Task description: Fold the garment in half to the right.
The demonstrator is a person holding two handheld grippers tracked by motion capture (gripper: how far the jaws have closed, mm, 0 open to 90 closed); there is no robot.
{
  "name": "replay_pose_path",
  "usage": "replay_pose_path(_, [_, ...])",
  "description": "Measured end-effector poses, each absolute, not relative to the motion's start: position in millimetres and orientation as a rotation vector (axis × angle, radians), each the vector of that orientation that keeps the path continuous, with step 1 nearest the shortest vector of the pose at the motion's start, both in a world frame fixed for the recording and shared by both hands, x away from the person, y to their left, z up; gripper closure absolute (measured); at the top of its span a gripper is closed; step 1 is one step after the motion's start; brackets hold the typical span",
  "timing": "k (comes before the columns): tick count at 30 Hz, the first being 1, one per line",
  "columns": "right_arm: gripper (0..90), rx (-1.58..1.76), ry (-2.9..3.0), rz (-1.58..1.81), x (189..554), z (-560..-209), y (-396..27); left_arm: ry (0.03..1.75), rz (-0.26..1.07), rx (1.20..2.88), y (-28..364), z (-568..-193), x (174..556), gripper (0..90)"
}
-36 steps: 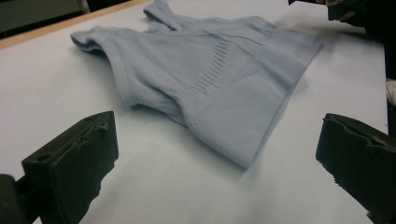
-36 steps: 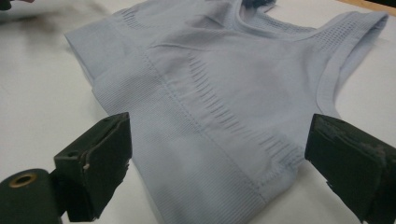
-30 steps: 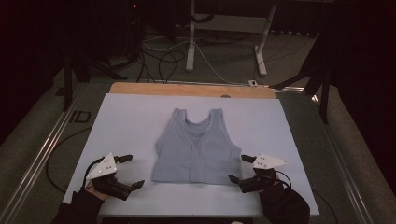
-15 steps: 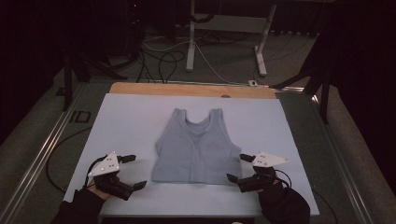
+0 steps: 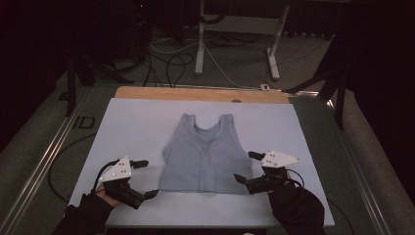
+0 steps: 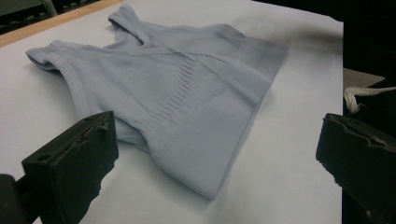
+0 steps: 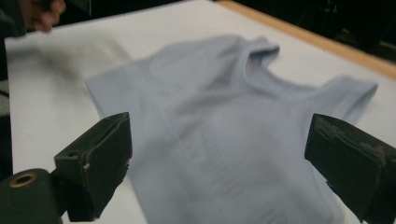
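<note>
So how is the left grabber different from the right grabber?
The left gripper sits apart from the pale blue tank top, out on the bare white table cover; the right gripper is right at the top's lower corner. The left gripper lies nearer the table's front edge; the right gripper is a bit farther up. Both are open and hold nothing.

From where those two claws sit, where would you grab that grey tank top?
Probably at the two bottom hem corners of the tank top, which lies flat with its straps away. The left gripper comes in from the left side, the right gripper from the right; both are open beside the hem.
</note>
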State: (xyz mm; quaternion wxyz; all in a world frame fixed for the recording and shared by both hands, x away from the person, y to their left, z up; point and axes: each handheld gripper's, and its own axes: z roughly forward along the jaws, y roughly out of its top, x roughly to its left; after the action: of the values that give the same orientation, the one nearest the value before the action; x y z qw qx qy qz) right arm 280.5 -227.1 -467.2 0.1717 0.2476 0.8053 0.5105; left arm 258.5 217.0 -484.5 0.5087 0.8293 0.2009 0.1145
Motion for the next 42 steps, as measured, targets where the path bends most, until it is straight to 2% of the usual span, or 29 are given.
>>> replay_pose_path(30, [7.6, 0.569, 2.277, 1.471, 356.2, -416.0, -174.8, 0.507, 0.288, 2.039, 196.0, -469.0, 263.3, 0.1])
replay_pose_path(42, [7.8, 0.563, 2.283, 1.466, 381.5, -411.1, -156.0, 0.536, 0.305, 2.066, 187.8, -471.6, 264.1, 0.1])
